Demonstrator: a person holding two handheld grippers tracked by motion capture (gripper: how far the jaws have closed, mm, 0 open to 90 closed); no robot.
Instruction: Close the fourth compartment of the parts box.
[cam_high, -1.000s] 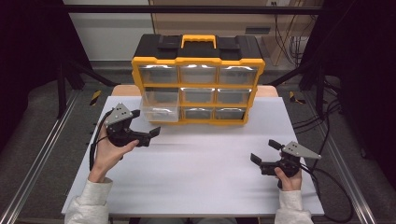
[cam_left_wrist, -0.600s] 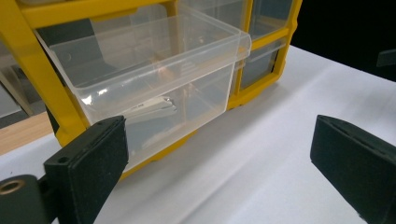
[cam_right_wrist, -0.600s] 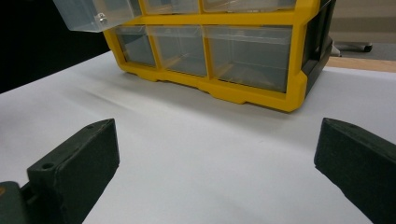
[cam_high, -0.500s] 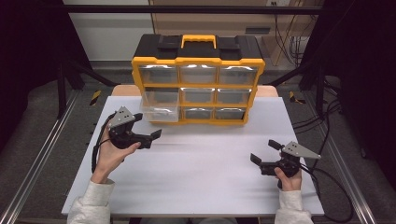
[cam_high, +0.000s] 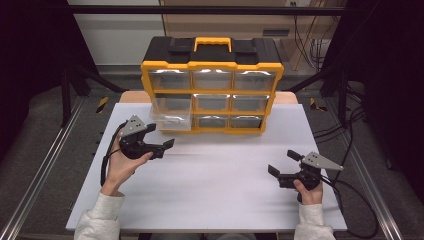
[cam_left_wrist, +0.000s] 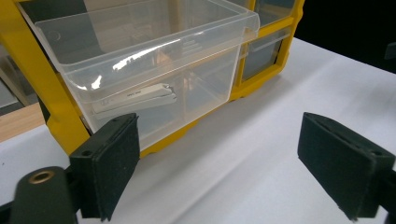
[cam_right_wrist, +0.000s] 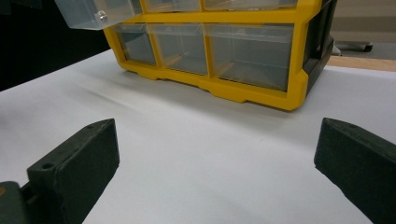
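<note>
White tabletop (cam_high: 215, 190), dark surroundings. Left gripper (cam_high: 161, 137): jaws wide, holding nothing, just in front of the pulled-out clear plastic drawer (cam_left_wrist: 149, 70) at the organiser's lower left. A metal nail clipper (cam_left_wrist: 135, 98) lies inside; its printing is unreadable. Yellow-and-black drawer organiser (cam_high: 212, 90) stands centre-back. Right gripper (cam_high: 285, 165): jaws wide, empty, well apart from it.

White-topped table (cam_high: 210, 200) on a wooden base, dark grey floor (cam_high: 40, 120) with aluminium rails (cam_high: 35, 175) either side, black frame struts, pale wall (cam_high: 115, 35) behind, loose cables (cam_high: 350, 115) at right, probably overhead lighting.
</note>
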